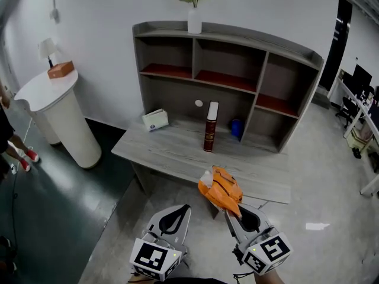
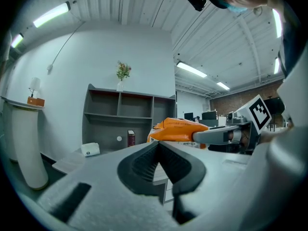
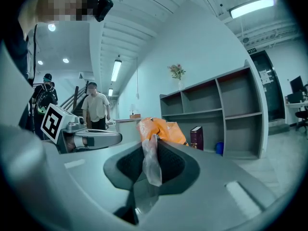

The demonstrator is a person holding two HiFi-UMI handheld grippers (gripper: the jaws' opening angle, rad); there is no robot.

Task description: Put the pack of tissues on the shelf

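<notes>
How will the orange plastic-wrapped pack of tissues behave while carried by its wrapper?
Probably soft and light: the orange plastic-wrapped pack of tissues looks crumpled and is held by only a thin clear wrapper flap pinched in the right gripper. It may swing or sag, and the slick film could slip.

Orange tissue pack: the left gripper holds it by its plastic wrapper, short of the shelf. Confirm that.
Not the left. The right gripper is clamped on the plastic wrapper of the orange tissue pack, short of the shelf, as the right gripper view shows. The left gripper is shut with nothing between its jaws.
</notes>
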